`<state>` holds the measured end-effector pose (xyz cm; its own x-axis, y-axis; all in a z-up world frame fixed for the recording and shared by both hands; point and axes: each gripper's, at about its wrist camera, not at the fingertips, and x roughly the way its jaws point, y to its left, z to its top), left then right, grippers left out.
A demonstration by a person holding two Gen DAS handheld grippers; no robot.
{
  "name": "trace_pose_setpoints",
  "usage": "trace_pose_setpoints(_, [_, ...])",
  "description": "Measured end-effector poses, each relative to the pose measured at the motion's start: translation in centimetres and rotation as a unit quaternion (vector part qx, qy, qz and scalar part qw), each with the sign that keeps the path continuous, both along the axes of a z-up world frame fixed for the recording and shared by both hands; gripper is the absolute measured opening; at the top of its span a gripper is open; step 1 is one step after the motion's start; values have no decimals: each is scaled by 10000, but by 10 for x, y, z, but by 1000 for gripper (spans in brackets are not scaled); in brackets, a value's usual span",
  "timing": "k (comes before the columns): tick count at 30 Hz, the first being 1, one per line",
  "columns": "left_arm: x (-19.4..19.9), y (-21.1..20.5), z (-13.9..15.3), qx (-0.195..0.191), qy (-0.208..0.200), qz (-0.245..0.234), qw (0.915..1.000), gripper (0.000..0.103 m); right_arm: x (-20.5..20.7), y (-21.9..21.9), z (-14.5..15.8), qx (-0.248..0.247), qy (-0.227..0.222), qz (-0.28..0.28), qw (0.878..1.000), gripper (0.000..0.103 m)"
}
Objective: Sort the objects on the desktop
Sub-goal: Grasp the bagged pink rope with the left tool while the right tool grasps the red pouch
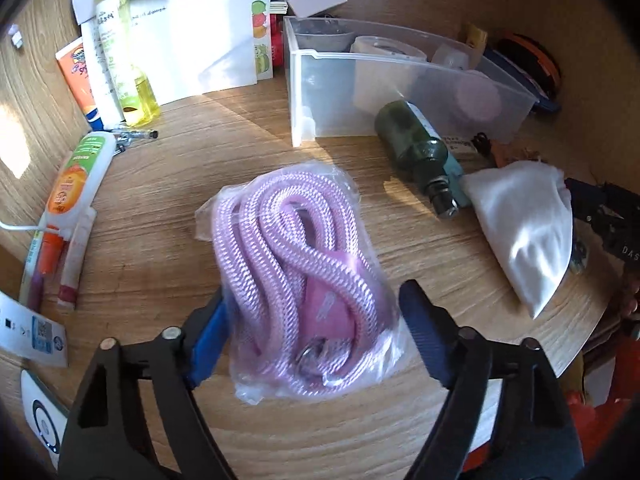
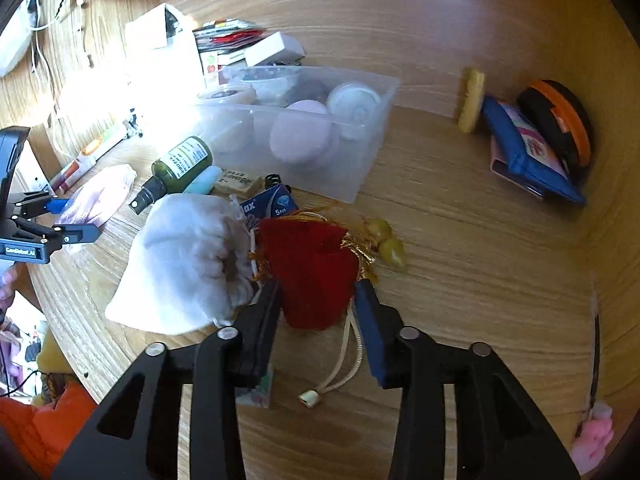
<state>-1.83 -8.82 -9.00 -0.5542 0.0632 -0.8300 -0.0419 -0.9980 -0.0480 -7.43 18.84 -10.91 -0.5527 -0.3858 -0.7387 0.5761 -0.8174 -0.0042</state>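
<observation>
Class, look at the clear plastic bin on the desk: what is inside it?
Inside the clear plastic bin sit a pink round case, a white round lid, a tape roll and a shallow dish. Anything beneath them is hidden.

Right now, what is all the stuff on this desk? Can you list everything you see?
rope in a clear bag: one, pink, desk middle, between the left gripper's fingers
red pouch: one, gold trim, between the right gripper's fingers
white cloth bag: one, left of the red pouch
green spray bottle: one, lying in front of the bin
clear bin: one, back of desk, holding round containers
papers: several, white, back left
yellow bottle: one, lying on the papers
tubes and pens: several, left edge
blue box: one, far right
left gripper: black, blue pads, around the rope, right pad not touching
right gripper: black, closing on the red pouch
</observation>
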Motion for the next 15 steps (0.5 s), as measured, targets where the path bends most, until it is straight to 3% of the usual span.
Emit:
trace_pose_setpoints(2, [-5, 6, -1, -83, 5, 11, 10000, 85, -5, -5, 0, 85, -25, 10, 10000, 44])
trace_pose_setpoints(4, [-10, 10, -2, -129, 41, -4, 9999, 85, -14, -9, -4, 201, -175, 15, 9996, 58])
trace_pose_setpoints(8, [-16, 14, -3, -213, 199, 14, 9996, 84, -32, -10, -10, 143, -401, 19, 9991, 58])
trace_pose_setpoints(9, [-16, 14, -3, -217, 236, 24, 9995, 80, -35, -10, -12, 98, -450, 13, 9989, 57])
trace_pose_setpoints(11, [-15, 12, -2, -218, 366, 88, 9991, 67, -39, -9, -12, 4, -442, -7, 9990, 42])
trace_pose_setpoints(13, [-15, 9, -1, -170, 407, 99, 9990, 62, -39, -8, -10, -113, -460, 39, 9989, 23])
trace_pose_setpoints(15, [-14, 9, -1, -209, 477, 148, 9985, 60, -36, -6, -8, -192, -420, 21, 9989, 20])
